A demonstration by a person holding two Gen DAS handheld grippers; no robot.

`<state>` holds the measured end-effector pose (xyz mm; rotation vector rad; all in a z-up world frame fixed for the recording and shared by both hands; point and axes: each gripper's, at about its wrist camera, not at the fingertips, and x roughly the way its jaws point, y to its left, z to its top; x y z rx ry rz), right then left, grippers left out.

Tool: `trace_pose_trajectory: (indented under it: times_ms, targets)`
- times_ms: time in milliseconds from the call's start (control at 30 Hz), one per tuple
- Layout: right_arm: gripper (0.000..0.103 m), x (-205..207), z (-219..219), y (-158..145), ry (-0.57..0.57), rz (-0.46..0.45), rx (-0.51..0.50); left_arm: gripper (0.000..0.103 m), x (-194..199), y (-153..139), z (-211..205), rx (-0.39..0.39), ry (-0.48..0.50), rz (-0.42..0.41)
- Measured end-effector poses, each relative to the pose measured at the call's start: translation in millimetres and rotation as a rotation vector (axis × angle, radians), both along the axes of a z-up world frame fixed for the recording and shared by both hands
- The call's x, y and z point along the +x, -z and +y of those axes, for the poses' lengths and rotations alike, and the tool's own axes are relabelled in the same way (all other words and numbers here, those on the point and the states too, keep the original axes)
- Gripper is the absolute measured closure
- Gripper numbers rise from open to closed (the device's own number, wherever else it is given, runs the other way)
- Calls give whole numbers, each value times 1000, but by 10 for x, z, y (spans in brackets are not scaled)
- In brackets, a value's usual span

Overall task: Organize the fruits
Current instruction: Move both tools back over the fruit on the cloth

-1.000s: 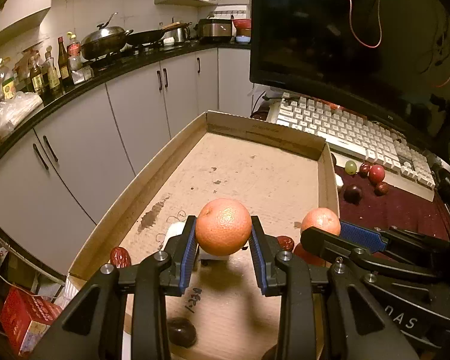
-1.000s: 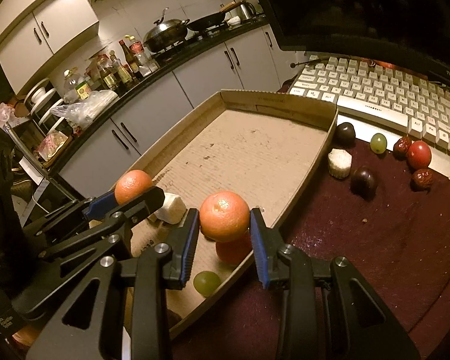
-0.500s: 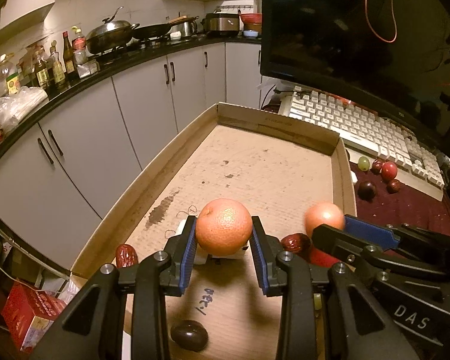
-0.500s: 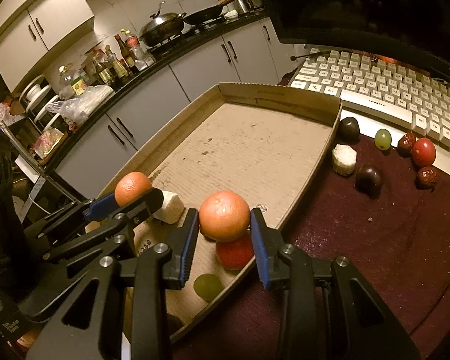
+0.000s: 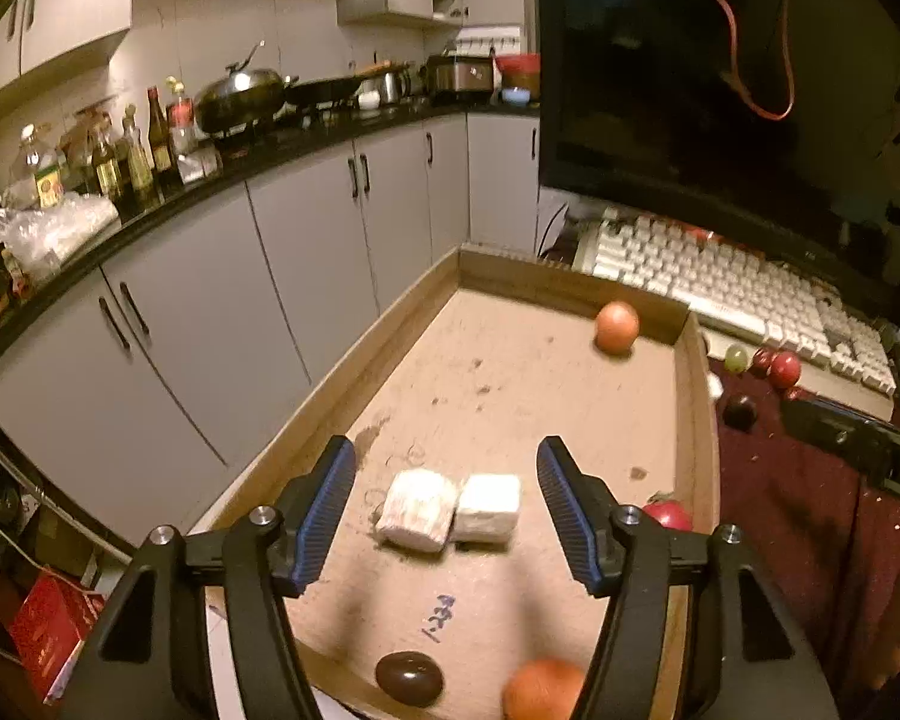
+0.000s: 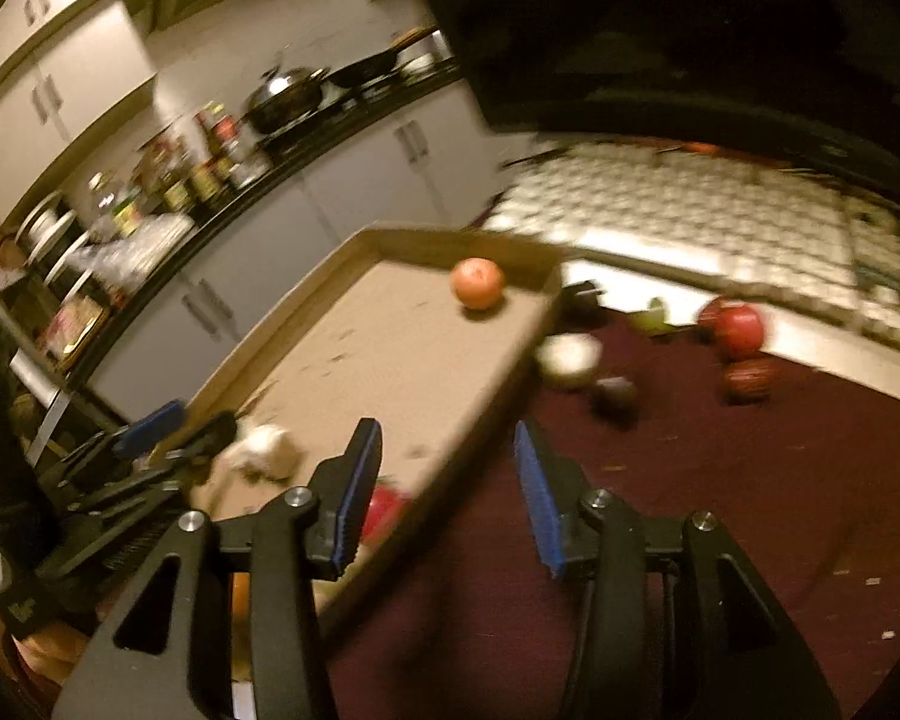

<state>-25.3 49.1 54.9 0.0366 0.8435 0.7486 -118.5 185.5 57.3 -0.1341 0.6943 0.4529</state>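
Left wrist view. Left gripper released, jaws opening, nothing between the pads. Just beyond the fingertips, two pale cut chunks lying side by side and touching on the cardboard tray, likely grouped there by kind. Far ahead and to the right of the gripper, one orange close against the tray's far wall, apparently loose. Low down between the gripper's arms, a second orange, blurred, next to a dark plum-like fruit on the near tray floor. Just right of the right finger, a red fruit against the tray's side wall. Off to the right, outside the tray, a green grape, red fruits and a dark fruit on the maroon worktop cloth, evidently not yet sorted.

Right wrist view, heavily blurred. Right gripper also released, jaws opening, empty, straddling the tray's near side wall with the left finger over the tray and the right finger over the cloth. Orange far ahead near the far wall. Ahead and to the right, unsorted red fruits and a pale chunk on the cloth before the keyboard, probably the next to collect. To the left, part of the other gripper beside a pale chunk in the tray.
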Motion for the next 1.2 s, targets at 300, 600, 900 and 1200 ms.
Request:
trace_pose_trajectory:
  times_ms: [300,600,900,1200]
  targets:
    - [55,279,-1006,50,198,4,-35,34,123,-138,-436,20,149,-27]
    - [55,420,-1119,212,182,45,-63,33,281,-73,-813,25,240,24]
    - [55,838,-697,263,150,46,-127,33,381,-74,-971,37,275,65]
    - [70,938,-765,356,161,42,-152,33,814,20,-1248,-8,304,124]
